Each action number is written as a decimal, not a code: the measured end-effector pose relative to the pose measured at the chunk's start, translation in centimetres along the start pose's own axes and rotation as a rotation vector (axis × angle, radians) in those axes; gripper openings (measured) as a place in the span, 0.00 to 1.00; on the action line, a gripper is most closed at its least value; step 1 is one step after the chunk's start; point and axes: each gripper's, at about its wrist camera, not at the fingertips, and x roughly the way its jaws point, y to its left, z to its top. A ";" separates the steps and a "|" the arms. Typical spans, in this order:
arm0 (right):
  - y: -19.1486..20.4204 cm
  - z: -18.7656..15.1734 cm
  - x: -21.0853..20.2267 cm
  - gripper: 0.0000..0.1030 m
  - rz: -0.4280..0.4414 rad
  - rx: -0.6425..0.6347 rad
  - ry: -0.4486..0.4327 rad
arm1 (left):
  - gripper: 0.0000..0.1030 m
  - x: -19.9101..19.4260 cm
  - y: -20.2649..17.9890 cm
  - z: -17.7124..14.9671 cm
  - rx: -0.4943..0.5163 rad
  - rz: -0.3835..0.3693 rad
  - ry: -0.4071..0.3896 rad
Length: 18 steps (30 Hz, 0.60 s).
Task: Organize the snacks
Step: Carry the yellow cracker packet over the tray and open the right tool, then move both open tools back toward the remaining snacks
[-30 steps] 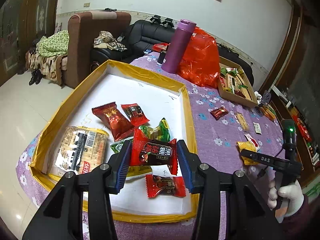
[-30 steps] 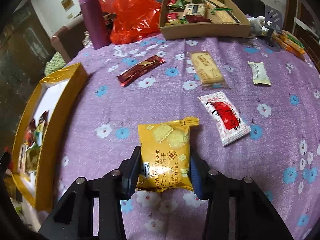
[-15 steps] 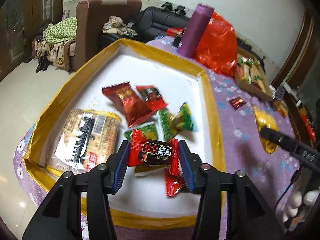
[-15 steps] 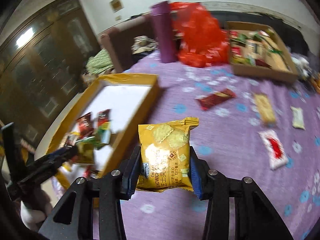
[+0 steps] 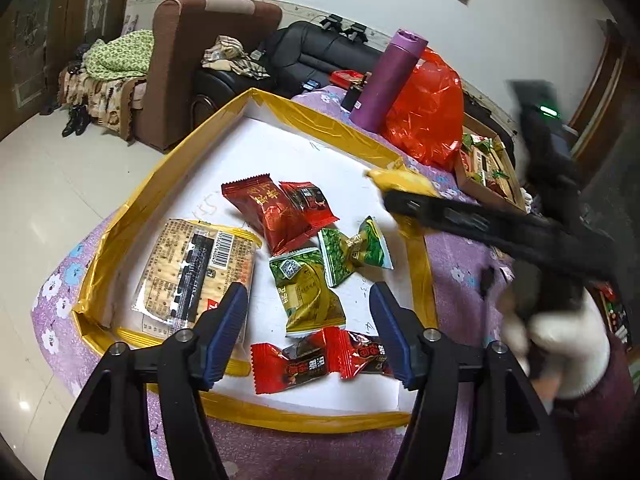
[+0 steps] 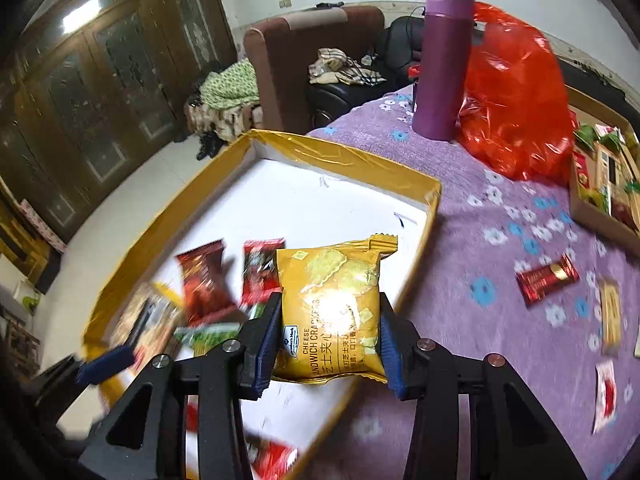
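A gold-rimmed white tray point(image 5: 152, 188) holds a cracker pack point(image 5: 196, 272), red packets point(image 5: 268, 216), green packets point(image 5: 308, 292) and two red candy packets point(image 5: 316, 364) at its near edge. My left gripper point(image 5: 310, 332) is open and empty just above those candy packets. My right gripper point(image 6: 328, 340) is shut on a yellow cheese sandwich cracker pack point(image 6: 332, 308) and holds it above the tray's right rim point(image 6: 424, 232). It also shows in the left wrist view point(image 5: 404, 184), over the tray's right side.
A purple bottle point(image 6: 440, 64) and a red plastic bag point(image 6: 516, 96) stand behind the tray. A cardboard box of snacks point(image 6: 600, 176) sits at the far right. Loose snacks point(image 6: 548, 276) lie on the purple flowered cloth point(image 6: 472, 280).
My left gripper opened and dropped its red candy packet into the tray's near edge. My right gripper carried the yellow cracker pack left from the cloth to above the tray.
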 end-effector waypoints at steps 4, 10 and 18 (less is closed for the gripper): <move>0.1 1.2 2.7 0.46 0.005 0.024 0.034 | 0.61 -0.5 1.0 0.2 -0.024 -0.028 -0.010; -0.9 1.5 2.9 0.50 0.037 0.072 0.020 | 0.61 -1.6 1.7 0.5 -0.063 -0.058 -0.040; -7.1 -0.2 -2.3 0.52 0.009 0.140 -0.053 | 0.66 -3.0 -0.8 0.3 -0.018 -0.149 -0.057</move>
